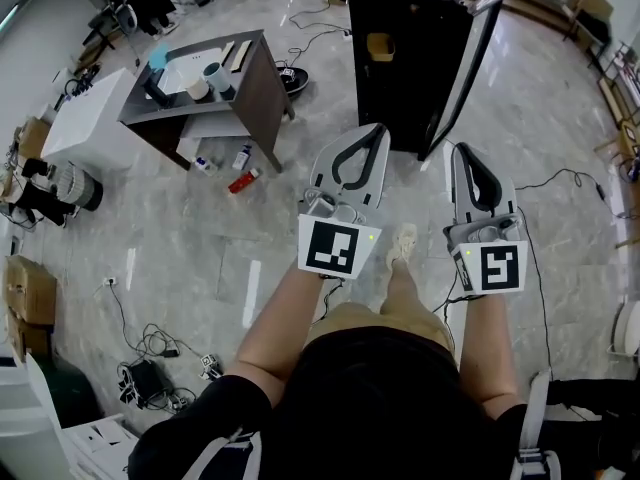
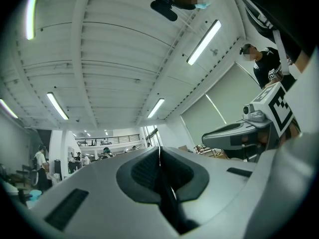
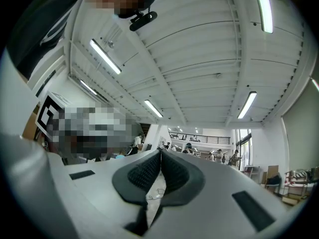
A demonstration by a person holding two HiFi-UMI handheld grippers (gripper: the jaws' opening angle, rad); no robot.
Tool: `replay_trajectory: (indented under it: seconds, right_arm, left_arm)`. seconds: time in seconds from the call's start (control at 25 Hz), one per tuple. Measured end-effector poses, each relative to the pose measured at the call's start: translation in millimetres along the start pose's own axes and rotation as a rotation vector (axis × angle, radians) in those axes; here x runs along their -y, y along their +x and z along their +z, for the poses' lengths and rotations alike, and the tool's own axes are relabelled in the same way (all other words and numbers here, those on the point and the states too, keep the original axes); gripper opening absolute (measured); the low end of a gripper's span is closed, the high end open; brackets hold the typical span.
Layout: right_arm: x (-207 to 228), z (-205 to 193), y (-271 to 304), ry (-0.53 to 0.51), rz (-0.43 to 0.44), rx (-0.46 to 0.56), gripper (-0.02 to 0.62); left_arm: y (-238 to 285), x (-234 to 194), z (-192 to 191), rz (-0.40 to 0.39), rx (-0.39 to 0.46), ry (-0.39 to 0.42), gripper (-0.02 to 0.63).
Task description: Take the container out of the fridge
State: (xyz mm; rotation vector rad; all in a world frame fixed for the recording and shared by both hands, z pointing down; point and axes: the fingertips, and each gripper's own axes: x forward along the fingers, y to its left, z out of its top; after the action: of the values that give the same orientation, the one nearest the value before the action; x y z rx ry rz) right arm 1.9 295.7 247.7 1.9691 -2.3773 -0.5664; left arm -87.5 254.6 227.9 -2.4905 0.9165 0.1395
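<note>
A small black fridge stands on the marble floor ahead, its door swung open to the right. On an upper shelf inside sits a yellowish container. My left gripper and right gripper are held side by side at waist height, a good step short of the fridge. Both have their jaws pressed together with nothing between them. The left gripper view and right gripper view point up at the ceiling and show shut, empty pads.
A dark desk with cups and a blue item stands at the back left, a white box beside it. Bottles lie on the floor under the desk. Cables run across the floor; cardboard boxes line the left edge.
</note>
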Motion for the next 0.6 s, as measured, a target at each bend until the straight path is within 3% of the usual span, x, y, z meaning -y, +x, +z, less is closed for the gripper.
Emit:
replay_trajectory:
  seconds: [0.24, 0.6]
  right_arm:
    - [28.2, -26.2, 58.5, 0.009, 0.029, 0.017, 0.035]
    - [103.2, -56.8, 180.1, 0.010, 0.094, 0.027, 0.035]
  left_arm:
    - [49.9, -25.2, -34.5, 0.019, -0.016, 0.015, 0.025]
    - [169.7, -87.8, -78.0, 0.080, -0.040, 0.022, 0.025]
